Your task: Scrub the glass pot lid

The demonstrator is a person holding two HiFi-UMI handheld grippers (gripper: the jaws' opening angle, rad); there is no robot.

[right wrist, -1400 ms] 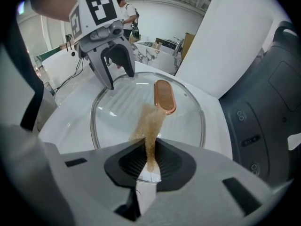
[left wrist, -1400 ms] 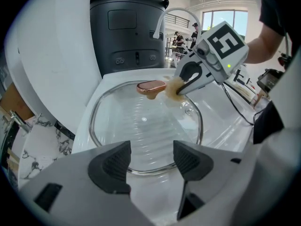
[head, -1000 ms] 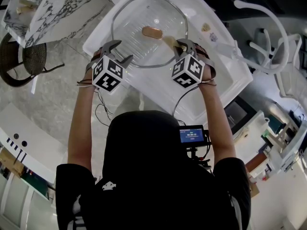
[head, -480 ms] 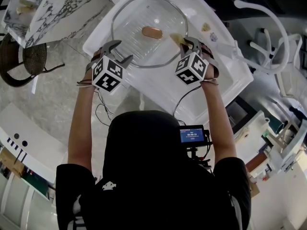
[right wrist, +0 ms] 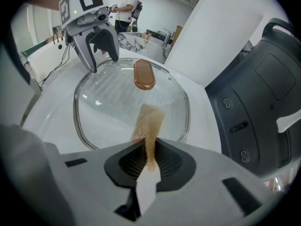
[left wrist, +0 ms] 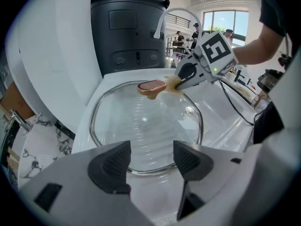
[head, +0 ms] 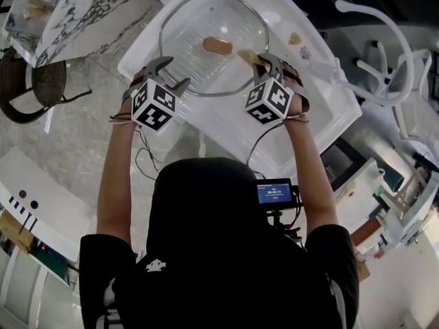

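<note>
Since half a second ago the right gripper has slid a little to the left across the glass, carrying its sponge with it; the left gripper has not shifted.

That left gripper sits at the near left rim of the glass pot lid. Its jaws are spread apart with nothing clamped, and the lid's metal rim shows just ahead of them in the left gripper view.

The lid lies flat, knob up, in a white basin, with its copper-coloured knob at the centre. A dark appliance stands behind the basin.

To the right of the knob, the right gripper is clenched on the thin tan sponge. The sponge's free end sticks out beyond the jaws and rests on the glass between the knob and the near right rim.
</note>
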